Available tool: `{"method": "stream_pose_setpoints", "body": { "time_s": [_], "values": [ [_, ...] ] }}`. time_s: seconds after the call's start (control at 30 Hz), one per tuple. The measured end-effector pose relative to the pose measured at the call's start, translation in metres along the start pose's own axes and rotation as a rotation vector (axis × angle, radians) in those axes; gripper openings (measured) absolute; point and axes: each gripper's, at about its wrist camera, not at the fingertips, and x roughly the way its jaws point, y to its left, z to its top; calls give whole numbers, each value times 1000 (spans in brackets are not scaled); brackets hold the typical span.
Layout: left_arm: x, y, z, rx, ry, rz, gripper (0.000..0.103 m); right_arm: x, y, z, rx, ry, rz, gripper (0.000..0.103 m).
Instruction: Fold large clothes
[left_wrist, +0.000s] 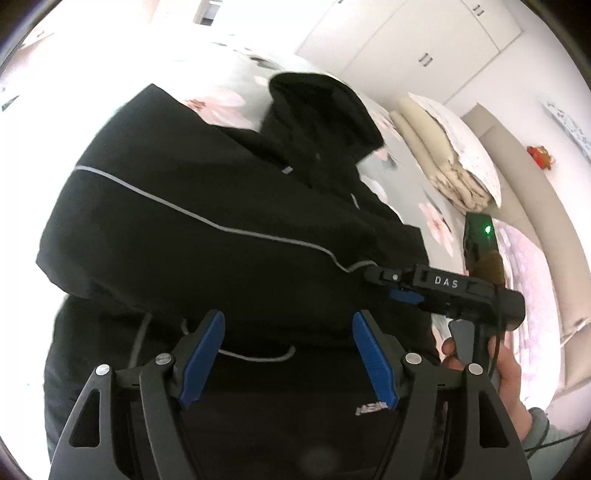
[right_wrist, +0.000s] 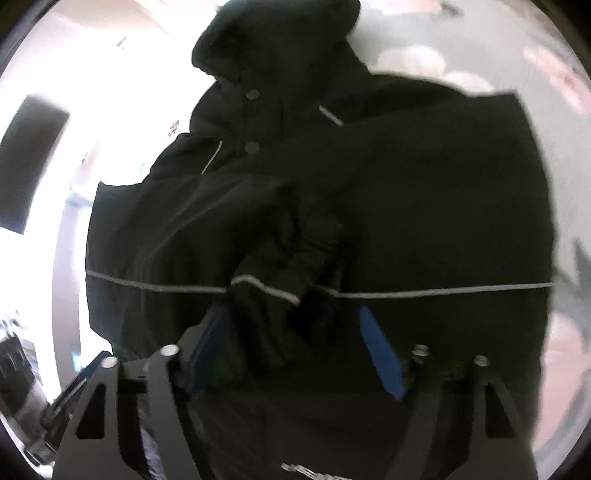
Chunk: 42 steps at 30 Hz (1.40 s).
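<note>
I am holding my left gripper (left_wrist: 288, 354) apart over the black jacket (left_wrist: 207, 221) on the floral bed (left_wrist: 436, 221), while my right gripper (right_wrist: 295, 332) is pinching a bunched fold that risks slipping free.

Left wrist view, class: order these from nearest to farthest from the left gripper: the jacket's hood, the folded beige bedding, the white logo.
From the left gripper:
1. White logo, low between the fingers.
2. Hood, top centre.
3. Folded beige bedding, upper right, beyond the jacket.
</note>
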Motion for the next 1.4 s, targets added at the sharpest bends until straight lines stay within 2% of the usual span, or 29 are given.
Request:
{"method": "stream_pose_setpoints", "body": {
  "time_s": [0.07,0.1,0.13,0.23,0.37,0.43,0.53,0.57,0.63,0.73,0.8,0.87,0.93,1.0,1.03,1.1,1.17,1.3,1.37,1.4],
  "values": [
    [-3,7,7,0,-16,39,74,4,4,0,-14,6,13,57],
    [-4,10,12,5,-26,74,74,2,8,-1,-32,6,11,35],
    [-7,13,16,8,-38,90,74,-1,11,-2,-46,3,0,28],
    [-12,19,41,19,-81,123,74,-34,17,-2,-75,-61,-43,24],
    [-6,21,74,65,-117,141,74,-94,-1,-4,-87,-197,-213,24],
    [17,22,86,91,-66,167,74,-106,-20,-4,-65,-213,-277,24],
    [76,32,92,105,75,224,73,-83,-52,-4,-9,-132,-339,24],
    [87,33,91,114,95,246,73,-65,-63,-7,2,-96,-367,24],
    [106,29,84,184,104,321,73,-37,-75,-11,10,-48,-394,27],
    [109,22,79,244,91,357,75,-34,-82,-15,21,-63,-394,30],
    [106,24,81,245,89,344,75,-38,-84,-15,31,-56,-378,30],
    [93,23,82,250,71,329,75,-47,-90,-14,62,-36,-335,34],
    [71,15,84,281,31,297,75,-64,-92,-12,94,-21,-310,49],
    [56,8,88,295,-6,261,75,-87,-83,-13,98,-37,-318,60],
    [49,4,89,297,-16,235,75,-98,-75,-13,88,-67,-305,64],
    [47,-3,92,290,-11,171,75,-112,-55,-12,54,-117,-285,66],
    [59,-6,91,292,15,128,75,-103,-28,-5,-22,-126,-295,66],
    [101,1,83,274,88,115,75,-51,11,9,-171,-122,-327,65],
    [122,12,77,252,121,139,74,-19,10,13,-214,-100,-415,62],
    [128,16,73,261,112,152,74,-3,3,14,-221,-69,-461,62]
  ]
}}
